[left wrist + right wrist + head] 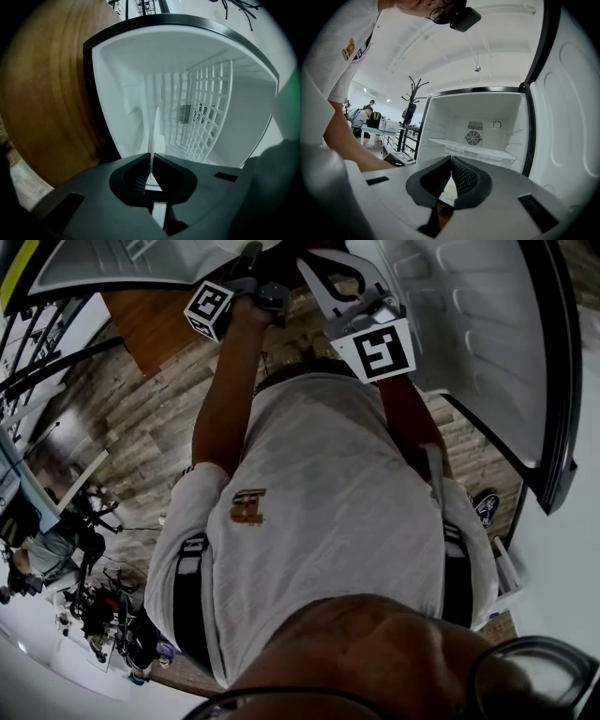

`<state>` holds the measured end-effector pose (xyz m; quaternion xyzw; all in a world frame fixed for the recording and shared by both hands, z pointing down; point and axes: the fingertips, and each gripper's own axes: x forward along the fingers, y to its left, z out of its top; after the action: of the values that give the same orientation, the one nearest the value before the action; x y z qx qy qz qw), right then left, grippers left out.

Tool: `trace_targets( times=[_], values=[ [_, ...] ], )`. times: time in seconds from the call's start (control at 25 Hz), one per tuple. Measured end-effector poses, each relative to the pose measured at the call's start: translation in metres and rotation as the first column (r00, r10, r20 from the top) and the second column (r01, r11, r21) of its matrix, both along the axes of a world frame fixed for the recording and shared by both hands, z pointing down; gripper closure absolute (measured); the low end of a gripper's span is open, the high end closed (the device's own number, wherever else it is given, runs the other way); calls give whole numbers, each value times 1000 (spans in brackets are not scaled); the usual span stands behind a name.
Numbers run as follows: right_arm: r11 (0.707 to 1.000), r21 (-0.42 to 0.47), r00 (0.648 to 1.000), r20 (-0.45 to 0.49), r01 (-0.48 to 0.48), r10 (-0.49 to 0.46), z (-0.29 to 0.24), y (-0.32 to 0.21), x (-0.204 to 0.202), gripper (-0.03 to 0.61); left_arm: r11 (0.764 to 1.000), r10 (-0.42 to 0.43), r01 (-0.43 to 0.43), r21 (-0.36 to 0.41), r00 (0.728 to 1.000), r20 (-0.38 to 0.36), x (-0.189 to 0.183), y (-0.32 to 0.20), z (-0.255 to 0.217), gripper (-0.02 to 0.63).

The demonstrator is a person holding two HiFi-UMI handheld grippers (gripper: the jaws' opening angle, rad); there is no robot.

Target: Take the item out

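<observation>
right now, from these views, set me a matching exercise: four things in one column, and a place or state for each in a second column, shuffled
Things
1. left gripper
2. right gripper
3. round fan vent
4. fridge door

Places or states
a. on the white back wall
b. swung open, at the right of the right gripper view
c. jaws together, nothing between them
d. jaws shut on a thin white strip

Pairs: 1-d, 2-c, 3-a, 4-b

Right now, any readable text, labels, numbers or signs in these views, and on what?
None legible.
Shirt emblem: blurred, unreadable.
Left marker cube, right marker cube: code patterns, no text.
Fridge dial: too small.
White sheet in left fingers: seen edge-on, no print.
</observation>
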<state>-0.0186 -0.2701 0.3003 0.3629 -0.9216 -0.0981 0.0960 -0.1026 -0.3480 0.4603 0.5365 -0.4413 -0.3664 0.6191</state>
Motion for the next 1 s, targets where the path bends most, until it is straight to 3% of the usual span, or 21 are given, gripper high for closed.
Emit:
trace_targets(
  times=[0.36,0.56,0.72,1.0],
  values=[
    [999,37,1000,2,3,-3,-33,90,-22,545,998,41,-42,57,999,9,-21,104,-68,584],
    [999,49,999,34,8,-9,-29,87,-20,545,996,56,-55,69,998,-18,-19,113,-80,584],
    [999,54,986,168,-5,-4,-28,72,-17,545,994,78,-76,81,997,-15,-15,112,-80,584],
    [999,47,981,191,12,-21,-18,51,-12,545,993,75,-73,90,997,-19,-15,110,-82,584]
  ],
)
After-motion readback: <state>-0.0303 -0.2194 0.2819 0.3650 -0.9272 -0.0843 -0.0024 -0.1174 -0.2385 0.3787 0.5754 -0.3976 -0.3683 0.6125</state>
